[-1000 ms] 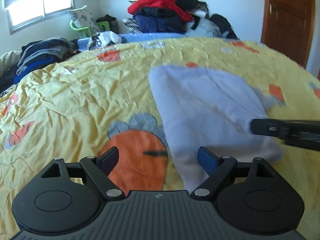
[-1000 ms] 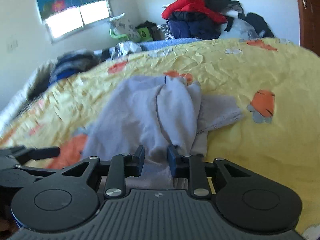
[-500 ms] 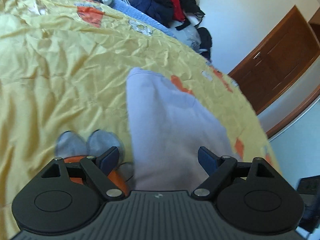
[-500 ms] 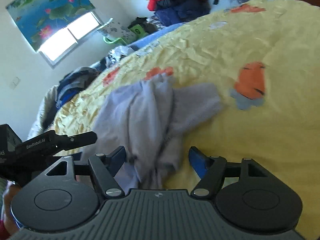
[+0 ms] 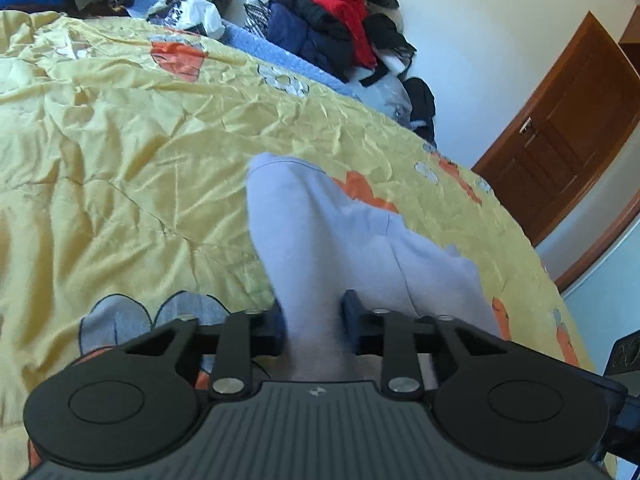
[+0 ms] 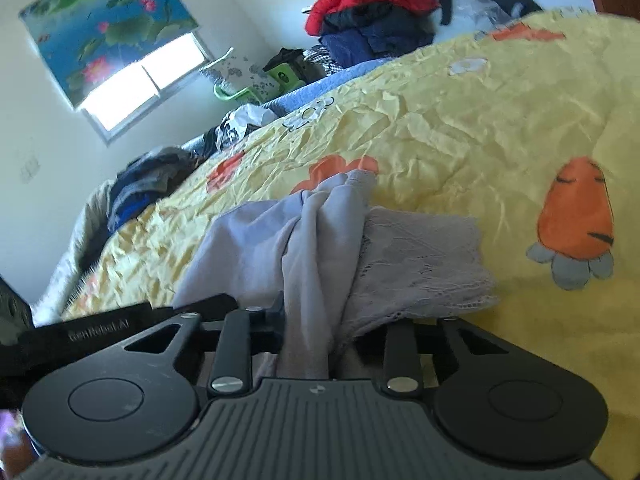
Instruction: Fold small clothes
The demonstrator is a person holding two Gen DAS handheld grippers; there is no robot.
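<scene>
A small pale lavender garment (image 5: 320,232) lies on the yellow carrot-print bedspread (image 5: 120,140). My left gripper (image 5: 314,322) is shut on its near edge, with cloth bunched between the blue pads. In the right wrist view the same garment (image 6: 280,240) is rumpled, with a lacy part (image 6: 424,264) spread to the right. My right gripper (image 6: 308,320) is shut on a bunched fold of it; its right finger is hidden under the cloth. The left gripper's body (image 6: 100,326) shows at the left of that view.
A heap of red, navy and black clothes (image 5: 340,20) sits beyond the bed's far edge. More dark clothes (image 6: 148,176) lie at the bed's left side. A brown wooden door (image 5: 560,132) stands at the right. A window (image 6: 140,84) is on the left wall.
Both grippers have closed on the garment's near edge; half a second ago both were open. One second ago the right gripper was shut on the cloth, then it opened and took hold again.
</scene>
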